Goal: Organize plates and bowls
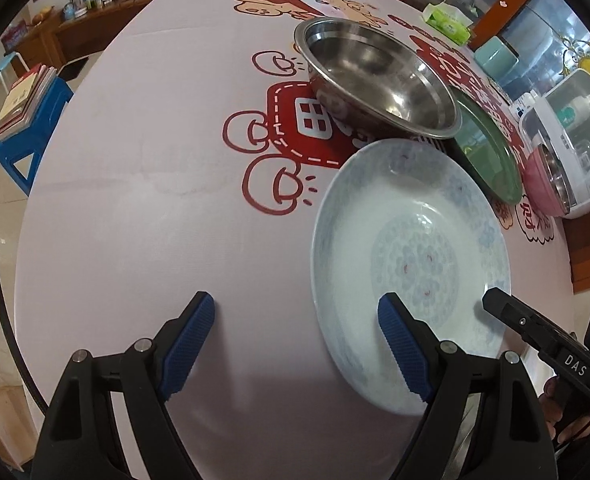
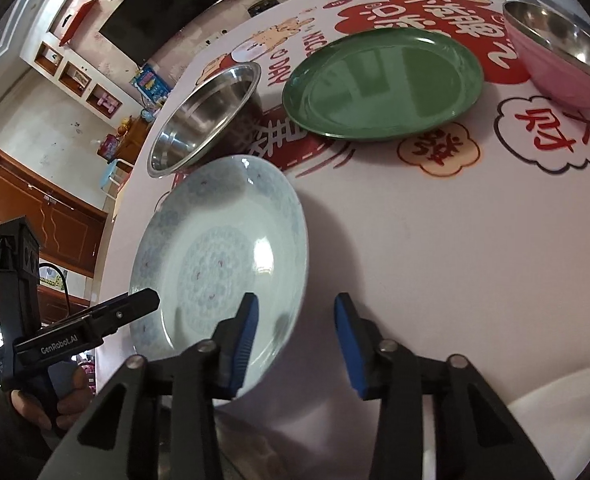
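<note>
Both tongs, left [image 1: 297, 312] and right [image 2: 297, 312], stand released astride the pale plate [image 1: 411, 248], whose near rim they hide.

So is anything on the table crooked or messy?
Yes. The steel bowl isn't sitting flat: it's tipped up on its side, leaning near the green plate. The pale blue plate looks tilted too, its edge between both claws. Nothing is spilled or broken.

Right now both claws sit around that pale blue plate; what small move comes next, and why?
Probably close the right gripper further on the plate rim: the rim sits between its fingers, which don't visibly press it. The left gripper also straddles the rim, wide open. The green plate lies nearby, perhaps for stacking.
</note>
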{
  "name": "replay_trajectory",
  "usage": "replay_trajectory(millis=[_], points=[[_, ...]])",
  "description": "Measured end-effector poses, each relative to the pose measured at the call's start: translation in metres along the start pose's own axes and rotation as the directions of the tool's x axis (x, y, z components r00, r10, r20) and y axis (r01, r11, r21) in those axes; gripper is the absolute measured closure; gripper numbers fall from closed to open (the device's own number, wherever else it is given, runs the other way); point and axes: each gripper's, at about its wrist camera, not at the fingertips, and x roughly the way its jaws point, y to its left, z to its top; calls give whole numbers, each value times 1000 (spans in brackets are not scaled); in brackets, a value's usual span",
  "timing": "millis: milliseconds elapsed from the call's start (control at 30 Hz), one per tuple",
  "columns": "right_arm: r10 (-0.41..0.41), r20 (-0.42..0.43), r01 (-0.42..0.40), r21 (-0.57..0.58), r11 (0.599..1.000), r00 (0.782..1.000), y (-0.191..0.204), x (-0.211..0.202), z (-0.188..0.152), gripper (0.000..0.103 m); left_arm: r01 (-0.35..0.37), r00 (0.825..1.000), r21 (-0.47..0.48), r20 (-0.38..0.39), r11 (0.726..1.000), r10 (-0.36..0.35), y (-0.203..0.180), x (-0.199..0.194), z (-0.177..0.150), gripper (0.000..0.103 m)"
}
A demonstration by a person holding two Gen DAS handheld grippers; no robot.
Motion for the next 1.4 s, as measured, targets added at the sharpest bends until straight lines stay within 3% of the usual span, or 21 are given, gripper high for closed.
replay_trajectory(millis=[333,600,800,967,1267,1400], points=[[53,-10,-53,-4,999,999,0,6,1,82,15,1000,27,9,1000,-16,-8,1,6,28],[77,-14,-77,3,997,997,-3,9,2,83,31,999,24,6,999,-32,-11,1,7,45],[74,-19,-74,8,997,997,-3,8,2,83,21,1000,53,-5,998,-21,-12,1,6,46],[73,-29,-73,9,997,997,-2,10,2,83,59,998,61,-25,996,-58,-18,2,4,55],[72,-50,-72,9,997,996,5,12,1,83,67,998,68,-27,995,-65,-24,4,3,56],[59,-69,-60,-10,998,996,10,13,0,83,37,999,85,-26,996,-35,-25,4,3,57]])
